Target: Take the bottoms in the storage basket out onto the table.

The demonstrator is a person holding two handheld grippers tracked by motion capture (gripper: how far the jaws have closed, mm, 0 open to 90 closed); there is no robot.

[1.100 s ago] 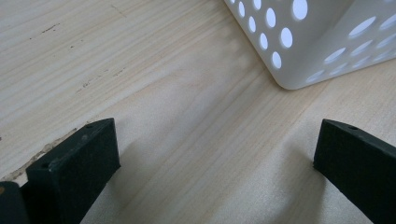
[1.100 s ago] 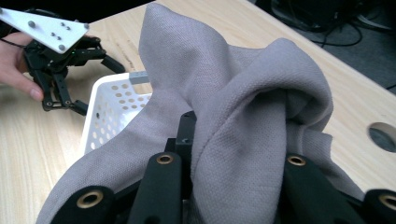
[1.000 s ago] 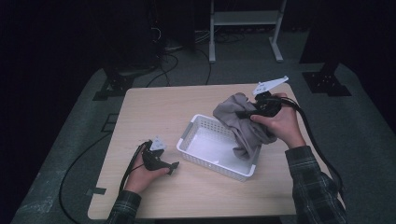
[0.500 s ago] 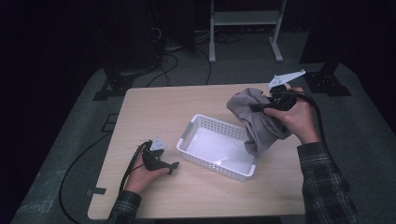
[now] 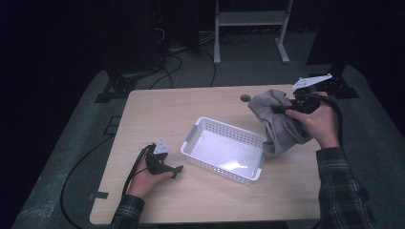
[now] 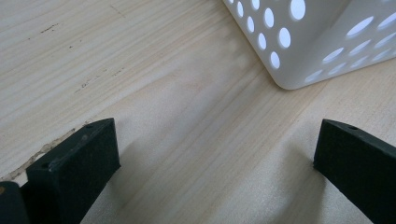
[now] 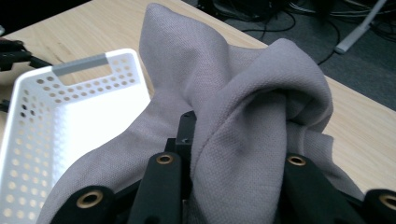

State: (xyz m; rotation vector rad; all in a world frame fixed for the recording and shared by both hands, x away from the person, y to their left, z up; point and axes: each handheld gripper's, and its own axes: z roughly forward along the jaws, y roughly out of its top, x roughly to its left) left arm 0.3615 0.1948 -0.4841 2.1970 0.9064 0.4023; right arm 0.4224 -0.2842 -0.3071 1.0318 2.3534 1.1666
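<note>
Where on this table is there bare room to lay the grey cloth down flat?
The widest bare patch of table lies between the white basket and the far-left corner. The near edge, right of the left gripper, is bare too. The right side is crowded by the grey cloth and right gripper.

A light wooden table (image 5: 191, 109) with rounded corners fills the middle of the high view, its grain running left to right. A small round hole (image 5: 245, 98) sits near its far edge, right of centre. A white perforated basket (image 5: 224, 150) stands on the wood at the centre of the frame, turned at a slant. In the left gripper view, one rounded basket corner (image 6: 299, 60) rests on the bare boards (image 6: 154, 93) at the upper right, with faint dark scuffs at the upper left.
</note>
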